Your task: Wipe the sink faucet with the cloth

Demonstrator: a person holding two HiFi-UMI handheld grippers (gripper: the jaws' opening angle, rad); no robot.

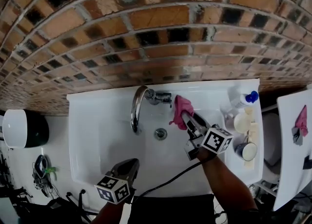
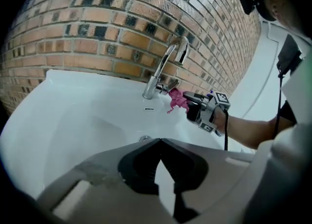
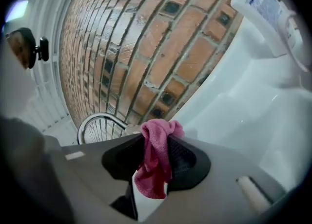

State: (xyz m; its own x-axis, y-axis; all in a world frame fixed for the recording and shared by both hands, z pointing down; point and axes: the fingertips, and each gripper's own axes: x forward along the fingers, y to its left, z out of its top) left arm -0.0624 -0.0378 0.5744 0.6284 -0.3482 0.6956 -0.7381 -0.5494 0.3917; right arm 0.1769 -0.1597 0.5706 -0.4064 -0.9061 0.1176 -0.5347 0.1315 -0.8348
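Right gripper (image 1: 187, 117): its fingers (image 3: 184, 158) are clamped on a pink cloth (image 3: 155, 162). A bunched fold stands out past the fingertips and a loose tail hangs back between them. The weave looks napped and towel-like. It is judged light, soft and fully limp, so it will drape and fold around a curved spout rather than slide off. The only grip risk is the fold being dragged out of the pinch by friction, so a deep pinch at the bunched middle, as here, suits it.

Faucet (image 1: 137, 105): an arched tube of polished chrome, rigid and probably slick, with a short lever at its base. It stands just beyond and to the left of the right fingertips. The cloth is near the lever, but contact cannot be confirmed.

Left gripper (image 2: 159, 142): its dark fingers (image 2: 141, 165) meet at the tips with nothing between them. It hangs over the near side of the sink (image 1: 97, 130), and the faucet lies well ahead of its tips.

The sink is smooth, glossy white, with a round metal drain (image 1: 161, 133) below the right fingers. Behind it is a rough brick wall (image 1: 146, 33) with mortar joints. A white bottle (image 1: 243, 100) with a blue cap stands to the right of the right fingers.
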